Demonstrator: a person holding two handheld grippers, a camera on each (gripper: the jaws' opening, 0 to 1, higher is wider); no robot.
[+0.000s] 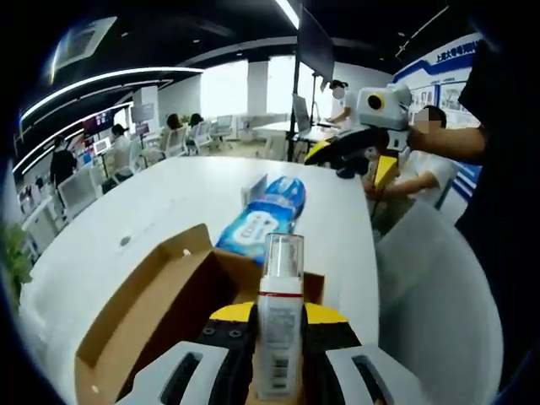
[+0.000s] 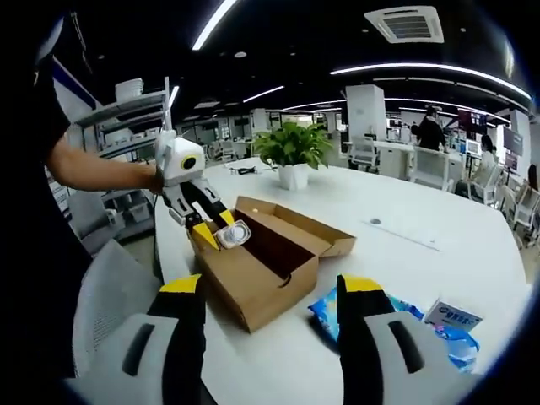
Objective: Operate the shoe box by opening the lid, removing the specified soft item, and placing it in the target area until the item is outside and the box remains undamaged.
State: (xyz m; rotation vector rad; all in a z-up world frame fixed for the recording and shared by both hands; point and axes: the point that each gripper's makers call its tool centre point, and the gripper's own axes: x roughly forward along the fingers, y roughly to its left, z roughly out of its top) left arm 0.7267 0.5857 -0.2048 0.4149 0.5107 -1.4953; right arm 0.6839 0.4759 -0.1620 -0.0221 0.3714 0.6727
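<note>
Shoe box (image 2: 270, 253) of brown cardboard stands open on the white table (image 2: 405, 219), its flaps folded outward. At the left side of the right gripper view you hold your left tool (image 2: 215, 234) over the near corner of the box; its yellow-tipped jaws are closed on a white bottle (image 2: 234, 234), whose clear cap points toward the camera. In the left gripper view the same bottle (image 1: 280, 329) stands upright between the jaws of the left tool (image 1: 278, 337), above the open box (image 1: 169, 312). To the right of the box, a blue soft pack (image 2: 396, 325) lies flat on the table, just beside the box wall. Beyond it stands a small white card (image 2: 453, 315). Your right tool (image 2: 272, 291) has its two jaws spread wide apart and holds nothing. A potted plant (image 2: 293, 152) stands at the far end of the table.
</note>
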